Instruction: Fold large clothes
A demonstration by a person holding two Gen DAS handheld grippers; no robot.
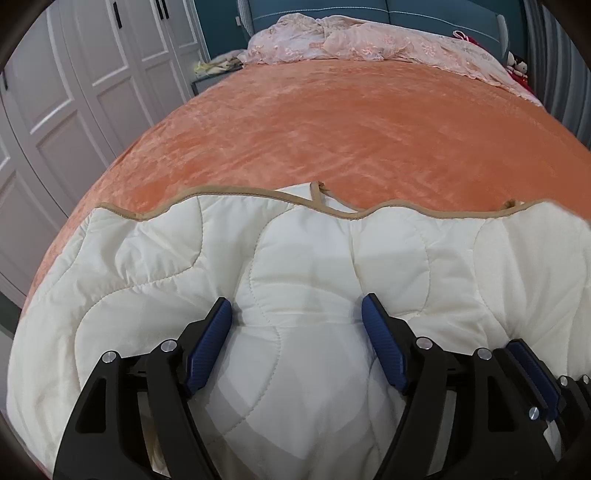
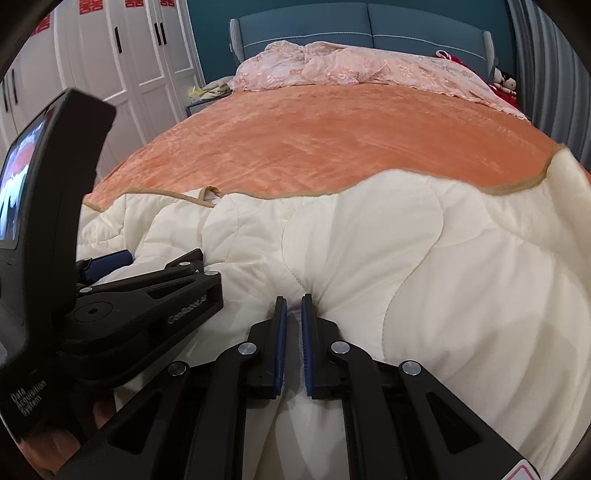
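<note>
From my remote seat I counted two grippers: the left gripper (image 1: 297, 308) and the right gripper (image 2: 293, 304). I counted one cream quilt (image 1: 406, 258), edged in tan, and one orange blanket (image 1: 351, 122) under it. There was one crumpled pink lace cover (image 1: 369, 44) at the far end, and one blue headboard (image 2: 369, 26) made of two panels. I counted one doll (image 2: 506, 79) at the right edge. The white wardrobe doors (image 2: 147, 55) ran past the frame, so I could not count them.

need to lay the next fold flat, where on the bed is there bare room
The orange bedspread lies bare between the cream quilt's tan edge and the pink lace heap at the headboard. The near end is crowded: the cream quilt, the open left gripper, and the right gripper pinching a fold.
</note>
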